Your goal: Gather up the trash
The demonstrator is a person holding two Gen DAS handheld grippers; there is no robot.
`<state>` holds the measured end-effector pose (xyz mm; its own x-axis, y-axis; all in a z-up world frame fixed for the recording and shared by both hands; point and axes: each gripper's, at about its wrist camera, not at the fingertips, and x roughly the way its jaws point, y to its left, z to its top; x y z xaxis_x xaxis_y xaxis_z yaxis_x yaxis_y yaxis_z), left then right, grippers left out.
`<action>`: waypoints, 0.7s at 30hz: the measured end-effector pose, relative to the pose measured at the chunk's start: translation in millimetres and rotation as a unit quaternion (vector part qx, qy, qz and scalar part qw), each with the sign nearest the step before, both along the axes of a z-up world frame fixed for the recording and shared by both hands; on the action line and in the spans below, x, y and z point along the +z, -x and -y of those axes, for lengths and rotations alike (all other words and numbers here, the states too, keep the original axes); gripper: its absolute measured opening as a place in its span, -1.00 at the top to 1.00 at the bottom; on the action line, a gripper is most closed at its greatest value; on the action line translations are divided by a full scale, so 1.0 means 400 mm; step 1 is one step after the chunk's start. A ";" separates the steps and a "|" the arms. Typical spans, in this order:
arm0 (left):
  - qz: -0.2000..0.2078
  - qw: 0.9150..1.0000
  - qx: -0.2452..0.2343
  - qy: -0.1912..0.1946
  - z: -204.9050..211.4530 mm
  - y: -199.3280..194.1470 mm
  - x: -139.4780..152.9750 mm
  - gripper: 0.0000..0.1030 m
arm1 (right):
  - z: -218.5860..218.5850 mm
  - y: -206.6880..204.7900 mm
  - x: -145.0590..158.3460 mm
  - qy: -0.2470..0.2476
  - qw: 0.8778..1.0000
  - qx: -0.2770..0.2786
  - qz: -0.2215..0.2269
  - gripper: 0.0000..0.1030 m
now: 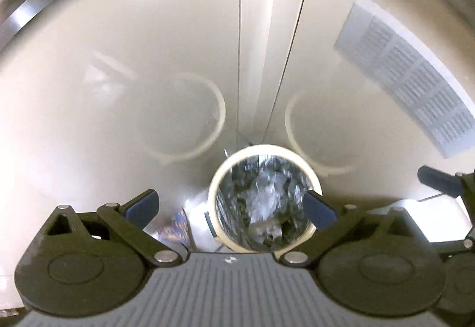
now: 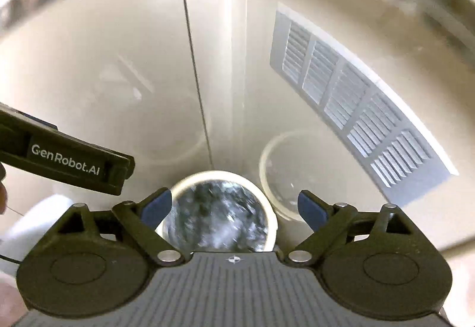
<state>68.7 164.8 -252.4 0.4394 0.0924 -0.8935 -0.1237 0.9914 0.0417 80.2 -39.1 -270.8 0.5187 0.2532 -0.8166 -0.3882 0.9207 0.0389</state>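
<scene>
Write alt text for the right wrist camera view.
The right gripper, fingers spread and empty, hangs above a round white-rimmed bin lined with a crinkled bag. The left gripper juts in from the left; a louvred vent sits on the glossy wall behind.

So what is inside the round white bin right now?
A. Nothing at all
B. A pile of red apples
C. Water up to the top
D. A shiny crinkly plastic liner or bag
D: looking down from the left wrist camera, the bin has a white rim and its inside is full of dark, shiny, crumpled plastic; it shows in the right wrist view too, though blurred.
</scene>
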 end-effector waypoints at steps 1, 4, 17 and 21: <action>0.012 1.000 0.000 -0.004 0.005 0.023 0.025 -0.99 | 0.007 0.020 0.019 -0.008 1.000 0.000 0.007 -0.86; 0.030 0.999 0.006 -0.011 0.019 0.080 0.071 -1.00 | 0.019 0.086 0.063 -0.023 0.999 -0.003 0.025 -0.90; 0.009 1.000 0.016 -0.016 0.007 0.184 0.075 -1.00 | 0.012 0.167 0.112 -0.027 0.999 -0.017 0.005 -1.00; -0.002 0.999 0.013 -0.034 -0.002 0.175 0.038 -1.00 | 0.013 0.131 0.065 -0.019 0.998 -0.031 -0.043 -1.00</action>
<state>-1.4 165.4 -237.1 0.4327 0.1651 -0.8863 -0.1498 0.9826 0.1099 27.7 -44.4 -244.7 0.4624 0.2555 -0.8490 -0.3249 0.9398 0.1058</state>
